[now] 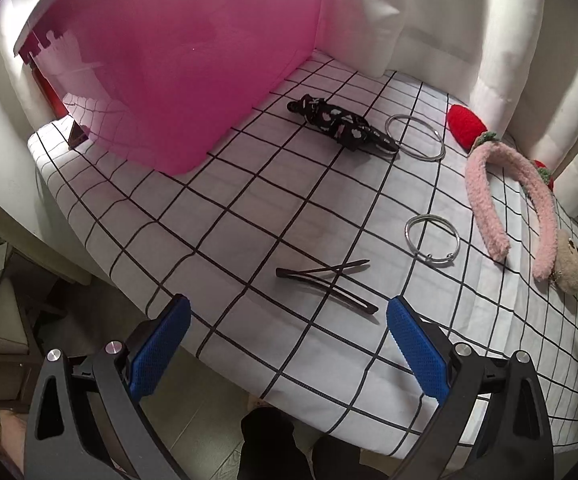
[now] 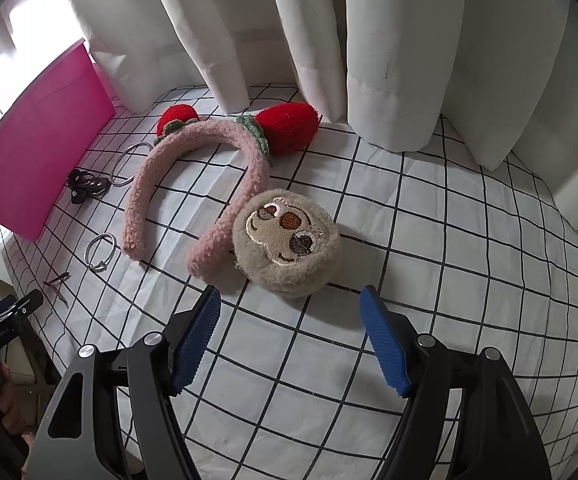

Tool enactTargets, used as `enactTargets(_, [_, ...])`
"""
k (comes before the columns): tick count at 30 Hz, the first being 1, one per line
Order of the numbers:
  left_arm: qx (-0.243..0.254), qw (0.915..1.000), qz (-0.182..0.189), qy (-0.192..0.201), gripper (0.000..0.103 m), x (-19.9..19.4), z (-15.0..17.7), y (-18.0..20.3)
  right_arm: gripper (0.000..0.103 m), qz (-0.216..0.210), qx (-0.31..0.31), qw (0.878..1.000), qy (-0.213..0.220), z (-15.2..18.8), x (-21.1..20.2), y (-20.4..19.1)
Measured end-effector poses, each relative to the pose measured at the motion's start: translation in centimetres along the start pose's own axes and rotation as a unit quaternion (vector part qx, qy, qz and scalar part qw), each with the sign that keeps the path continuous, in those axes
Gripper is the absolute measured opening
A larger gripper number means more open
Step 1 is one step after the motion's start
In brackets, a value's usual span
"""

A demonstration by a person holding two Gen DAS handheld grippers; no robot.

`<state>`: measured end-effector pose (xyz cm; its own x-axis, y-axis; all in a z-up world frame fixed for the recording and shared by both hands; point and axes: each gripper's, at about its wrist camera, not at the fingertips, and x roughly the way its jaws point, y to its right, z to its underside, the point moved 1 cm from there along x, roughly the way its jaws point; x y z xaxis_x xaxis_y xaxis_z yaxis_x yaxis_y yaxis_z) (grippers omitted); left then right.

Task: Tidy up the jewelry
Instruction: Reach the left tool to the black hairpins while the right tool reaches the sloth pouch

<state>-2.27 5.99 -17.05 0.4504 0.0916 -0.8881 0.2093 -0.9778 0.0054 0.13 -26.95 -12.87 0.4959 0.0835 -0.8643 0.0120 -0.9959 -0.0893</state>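
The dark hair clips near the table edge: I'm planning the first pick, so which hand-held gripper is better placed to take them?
Left. The left hand-held gripper is open with the dark hair clips just ahead between its fingers. The right hand-held gripper faces the plush monkey face; there the clips lie far left.

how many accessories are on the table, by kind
bangles: 2
hair clips: 2
headband: 1
plush monkey: 1
total: 6
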Motion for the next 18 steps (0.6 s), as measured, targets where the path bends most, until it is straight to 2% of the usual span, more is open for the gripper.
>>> enactTargets(8, [-0.020, 0.9997, -0.012, -0.006, 0.096, 1.9, 0.2, -0.3, 0.069, -0.008, -0.007, 1.000, 0.007, -0.1, 1.0, 0.4])
enactTargets(18, [-0.028, 0.9996, -0.006, 0.004, 0.096, 2.2, -0.3, 0.1, 0.069, -0.004, -0.014, 1.000, 0.014, -0.6, 2.2, 0.8])
